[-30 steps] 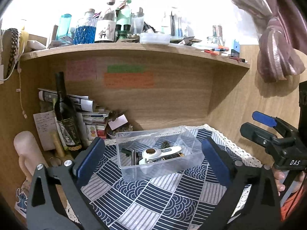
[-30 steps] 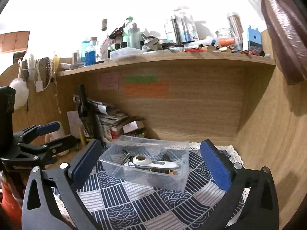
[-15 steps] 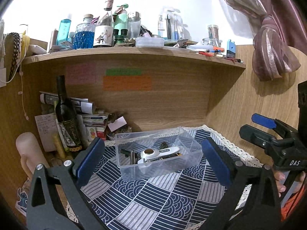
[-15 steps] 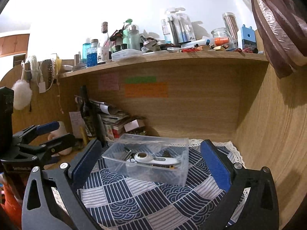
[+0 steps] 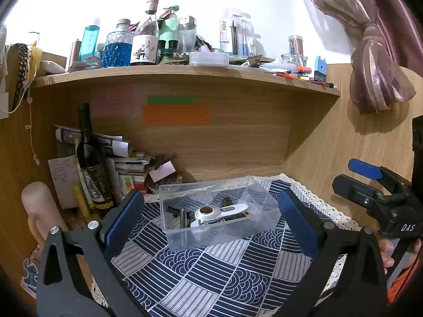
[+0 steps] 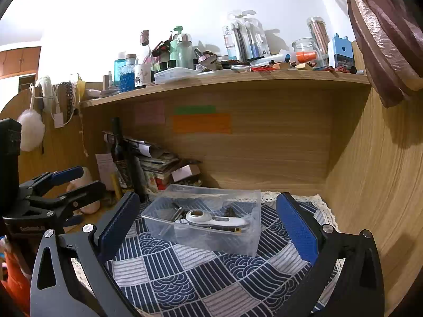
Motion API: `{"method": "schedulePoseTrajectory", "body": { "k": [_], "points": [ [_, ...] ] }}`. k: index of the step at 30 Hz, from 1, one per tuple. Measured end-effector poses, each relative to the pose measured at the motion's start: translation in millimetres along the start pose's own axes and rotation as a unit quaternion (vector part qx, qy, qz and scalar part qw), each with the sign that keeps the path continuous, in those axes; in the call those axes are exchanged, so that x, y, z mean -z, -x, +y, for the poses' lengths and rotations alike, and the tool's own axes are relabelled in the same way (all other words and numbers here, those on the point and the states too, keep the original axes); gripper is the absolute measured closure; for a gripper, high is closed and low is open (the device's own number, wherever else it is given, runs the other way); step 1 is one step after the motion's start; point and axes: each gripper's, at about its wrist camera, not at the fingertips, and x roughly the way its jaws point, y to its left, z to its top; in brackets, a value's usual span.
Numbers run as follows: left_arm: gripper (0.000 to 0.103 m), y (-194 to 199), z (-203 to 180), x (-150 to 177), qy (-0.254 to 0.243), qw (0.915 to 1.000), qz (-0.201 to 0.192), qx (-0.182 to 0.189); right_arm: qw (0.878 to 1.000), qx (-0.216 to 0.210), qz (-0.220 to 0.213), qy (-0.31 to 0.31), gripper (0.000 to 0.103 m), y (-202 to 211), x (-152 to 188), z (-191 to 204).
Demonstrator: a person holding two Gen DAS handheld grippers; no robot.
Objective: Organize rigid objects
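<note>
Bin (image 5: 219,235): clear plastic, sat on the blue patterned cloth (image 5: 206,272), at 12 o'clock of both grippers, apart from them.
Contents: white tool (image 5: 220,211) lay across dark metal bits; small ones too blurred to name.
Left gripper (image 5: 211,219): jaws wide open, held nothing.
Right gripper (image 6: 208,224): jaws wide open, held nothing.
Bottle (image 5: 92,163): upright, 10 o'clock of bin, by stacked papers.
Shelf (image 5: 185,74): above, cluttered.
</note>
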Motion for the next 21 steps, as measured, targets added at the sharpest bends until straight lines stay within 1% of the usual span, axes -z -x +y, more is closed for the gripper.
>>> {"method": "schedulePoseTrajectory", "body": {
  "k": [21],
  "points": [
    [0.0,1.2,-3.2,-2.3,-0.004,1.0,-0.005,0.003,1.0,-0.001,-0.003,0.0,0.0,1.4,-1.8,3.0]
  ]
}}
